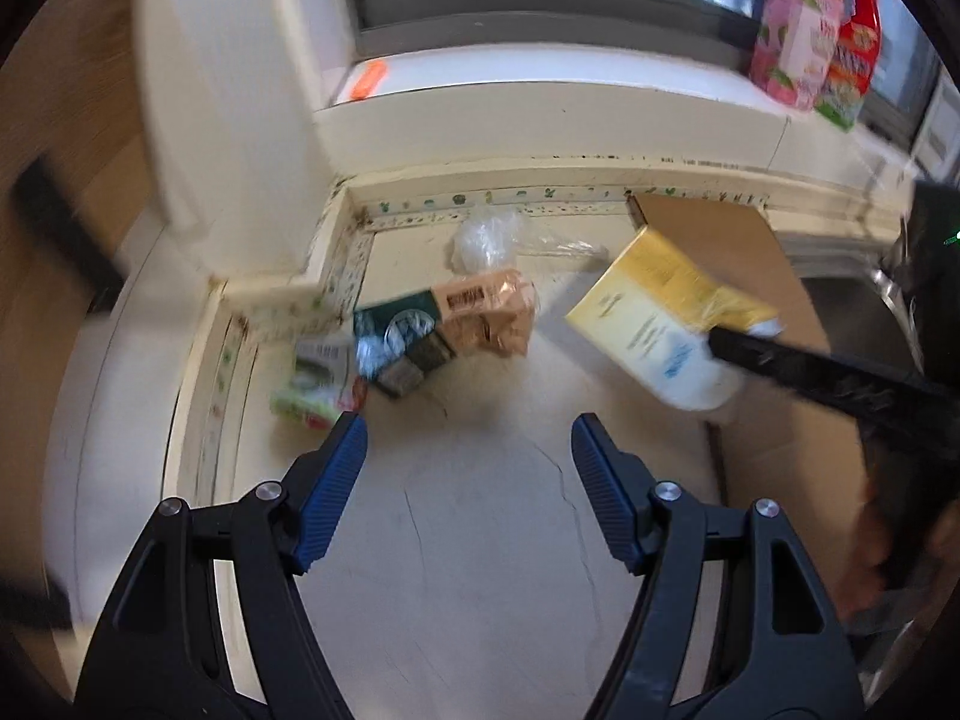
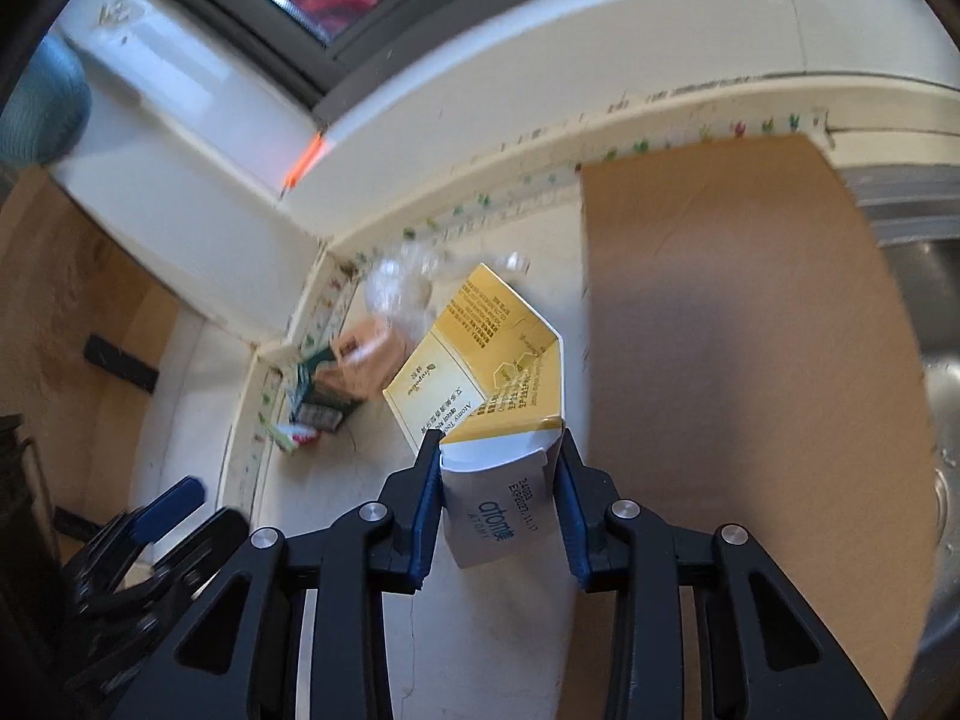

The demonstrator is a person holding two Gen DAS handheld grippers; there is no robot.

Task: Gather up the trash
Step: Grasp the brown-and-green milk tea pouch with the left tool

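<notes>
My right gripper (image 2: 498,450) is shut on a yellow and white carton box (image 2: 480,384) and holds it above the counter; the box also shows in the left wrist view (image 1: 654,312). My left gripper (image 1: 469,438) is open and empty above the white counter. Ahead of it in the corner lies a pile of trash: a green and tan coffee wrapper (image 1: 444,324), a green and red packet (image 1: 312,384) and a clear crumpled plastic bag (image 1: 489,237). The same pile shows in the right wrist view (image 2: 336,378).
A flat brown cardboard sheet (image 2: 738,360) lies on the right of the counter (image 1: 480,540), next to a steel sink (image 2: 936,300). A window sill (image 1: 540,102) at the back holds pink and red packages (image 1: 810,30). A white wall corner (image 1: 228,120) stands at the left.
</notes>
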